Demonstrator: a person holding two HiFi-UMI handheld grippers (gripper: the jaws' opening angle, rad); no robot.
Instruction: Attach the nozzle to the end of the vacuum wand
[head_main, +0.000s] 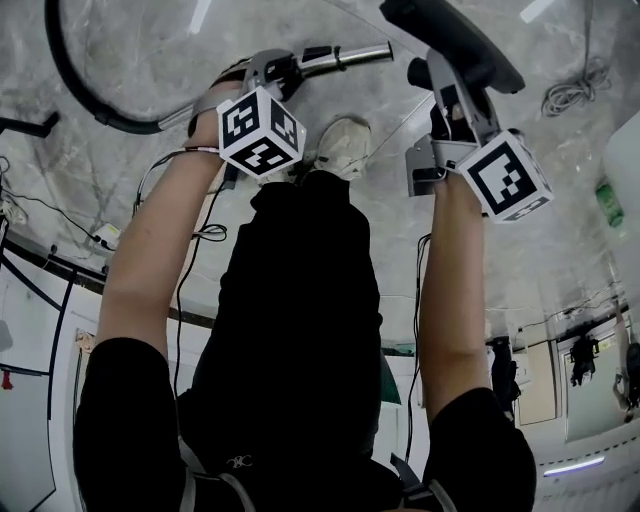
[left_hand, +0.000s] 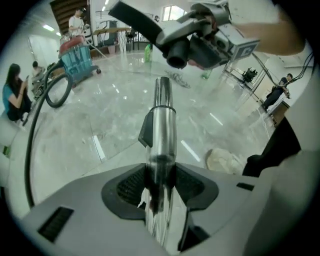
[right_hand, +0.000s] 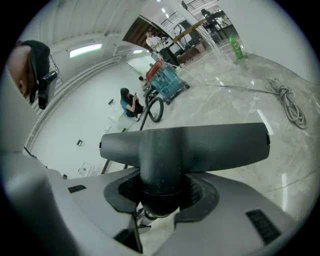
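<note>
The step in hand is securing both parts before the join, and the join itself is not yet made. The right hand-held gripper (right_hand: 160, 195) is clamped on the round neck of the black T-shaped nozzle (right_hand: 200, 142). The crossbar sits just beyond its jaws and the socket end of the neck points back under it. The left hand-held gripper (left_hand: 160, 187) has its jaws wide, one on each side of the metal wand (left_hand: 162, 125). The wand runs out from between them and ahead, over the marble floor (left_hand: 100, 125). The pads sit close along the tube, but I judge they are not yet pressing on it. Seen from the left hand-held gripper, the wand's free end lies straight ahead. The nozzle's round socket hangs a little above and to the right of that end, near it but not touching. The next move, as I read it, is for the left jaws to close firmly on the wand so it cannot roll or slide. Then the right hand needs to tilt the nozzle until its socket lines up with the tube and push it straight on. If the two are out of line, the socket will likely catch on the rim.
</note>
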